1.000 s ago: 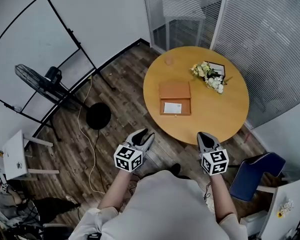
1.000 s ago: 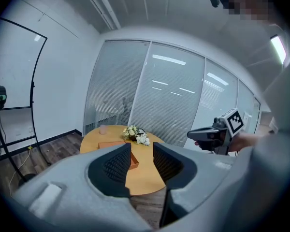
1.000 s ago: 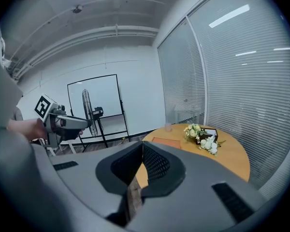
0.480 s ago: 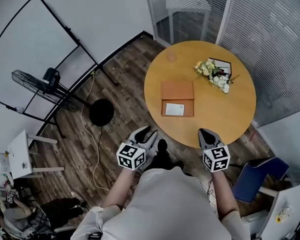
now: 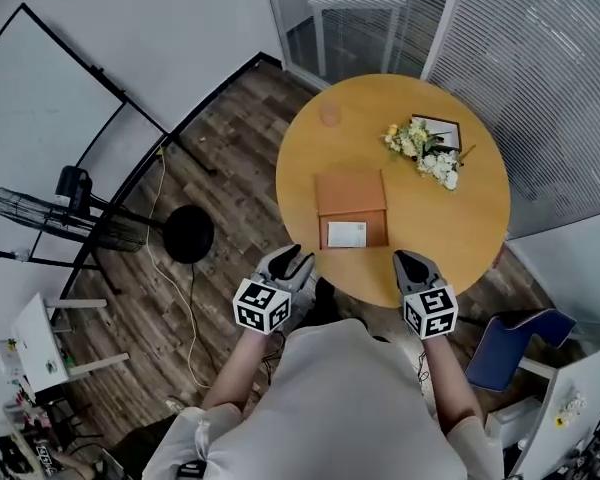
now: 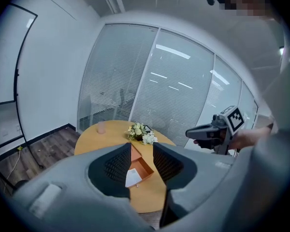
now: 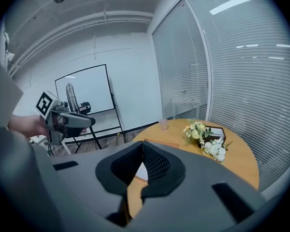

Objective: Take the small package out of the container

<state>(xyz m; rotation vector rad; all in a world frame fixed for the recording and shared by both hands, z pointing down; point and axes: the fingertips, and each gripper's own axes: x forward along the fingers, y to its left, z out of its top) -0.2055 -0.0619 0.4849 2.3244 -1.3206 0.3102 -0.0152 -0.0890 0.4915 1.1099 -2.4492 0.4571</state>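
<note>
An open orange box [image 5: 351,208] lies on the round wooden table [image 5: 460,228], its lid folded back. A small white package [image 5: 346,234] rests in the near half of the box. My left gripper [image 5: 288,260] hovers at the table's near edge, left of the box, open with nothing between its pads. Along its jaws I see the box [image 6: 144,165] and the package [image 6: 132,177]. My right gripper [image 5: 410,260] hangs over the near edge to the right of the box. Its tips [image 7: 142,146] meet, empty, and the package [image 7: 140,171] shows just below them.
White and yellow flowers [image 5: 420,154] and a dark frame [image 5: 437,129] sit at the table's far right, a pink cup [image 5: 329,115] at its far edge. A blue chair [image 5: 510,343] stands to the right. A fan [image 5: 50,218], a round black base [image 5: 188,233] and a cable are on the floor to the left.
The person has stepped toward the table, and both grippers have come forward from over the floor to its near edge. Neither gripper's jaws look different.
</note>
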